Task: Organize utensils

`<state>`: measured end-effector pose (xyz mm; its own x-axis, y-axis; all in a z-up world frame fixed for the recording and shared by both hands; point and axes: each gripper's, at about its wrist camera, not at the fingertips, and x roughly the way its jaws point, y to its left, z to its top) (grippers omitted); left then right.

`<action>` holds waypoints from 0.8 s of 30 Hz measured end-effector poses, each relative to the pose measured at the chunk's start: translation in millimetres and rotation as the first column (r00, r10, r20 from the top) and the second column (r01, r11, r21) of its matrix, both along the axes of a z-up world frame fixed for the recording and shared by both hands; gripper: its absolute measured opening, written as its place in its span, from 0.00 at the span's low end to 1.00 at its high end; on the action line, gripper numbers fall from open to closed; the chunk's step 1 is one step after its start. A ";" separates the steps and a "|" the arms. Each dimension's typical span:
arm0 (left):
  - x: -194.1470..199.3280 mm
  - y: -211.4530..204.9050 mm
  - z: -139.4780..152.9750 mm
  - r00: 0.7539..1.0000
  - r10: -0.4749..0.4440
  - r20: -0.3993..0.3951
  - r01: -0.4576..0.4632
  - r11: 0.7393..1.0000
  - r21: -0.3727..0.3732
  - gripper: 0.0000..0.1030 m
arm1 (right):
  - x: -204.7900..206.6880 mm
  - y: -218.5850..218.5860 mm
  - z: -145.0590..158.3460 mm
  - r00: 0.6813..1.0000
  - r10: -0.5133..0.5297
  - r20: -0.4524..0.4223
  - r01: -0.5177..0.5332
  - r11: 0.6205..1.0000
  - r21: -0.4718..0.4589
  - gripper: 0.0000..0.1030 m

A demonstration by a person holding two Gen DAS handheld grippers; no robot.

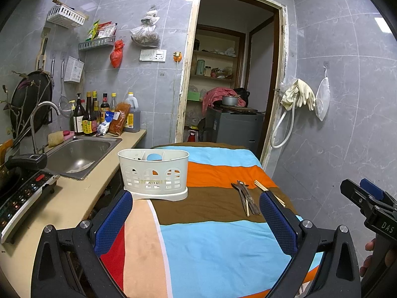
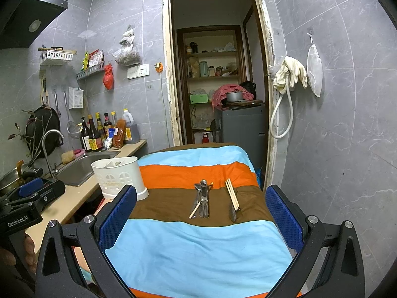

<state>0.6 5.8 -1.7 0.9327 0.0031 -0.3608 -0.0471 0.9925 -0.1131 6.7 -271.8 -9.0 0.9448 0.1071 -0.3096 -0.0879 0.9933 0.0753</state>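
A white slotted utensil holder (image 1: 153, 171) (image 2: 116, 176) stands at the left edge of a table under a striped cloth (image 1: 211, 238) (image 2: 198, 243). On the brown stripe lie a bundle of metal utensils (image 2: 202, 200) (image 1: 244, 196), a pair of wooden chopsticks (image 2: 232, 195) (image 1: 263, 186) and a dark spoon (image 2: 233, 214). My left gripper (image 1: 196, 213) is open above the near cloth, short of the holder. My right gripper (image 2: 201, 213) is open too, its fingers either side of the utensils but nearer the camera. Nothing is held.
Left of the table runs a beige counter (image 1: 64, 206) with a steel sink (image 1: 77, 156), a tap (image 1: 37, 121), sauce bottles (image 1: 89, 116) and an induction cooker (image 1: 19, 198). A doorway (image 1: 230, 74) opens behind the table. Gloves and a hose (image 1: 295, 99) hang on the right wall.
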 end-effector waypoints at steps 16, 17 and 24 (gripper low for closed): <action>-0.2 1.1 1.5 1.000 -0.001 -0.002 0.001 1.000 -0.002 1.00 | 0.8 0.8 0.1 1.000 -0.001 -0.003 0.001 1.000 -0.001 0.99; 0.0 0.9 0.8 1.000 -0.001 -0.002 0.001 1.000 -0.002 1.00 | 0.3 2.9 -1.6 1.000 -0.003 -0.004 0.003 1.000 -0.001 0.99; 12.8 1.1 -9.8 1.000 -0.014 -0.012 0.014 1.000 -0.005 1.00 | 6.6 13.3 -9.2 1.000 -0.015 -0.020 0.015 1.000 0.003 0.99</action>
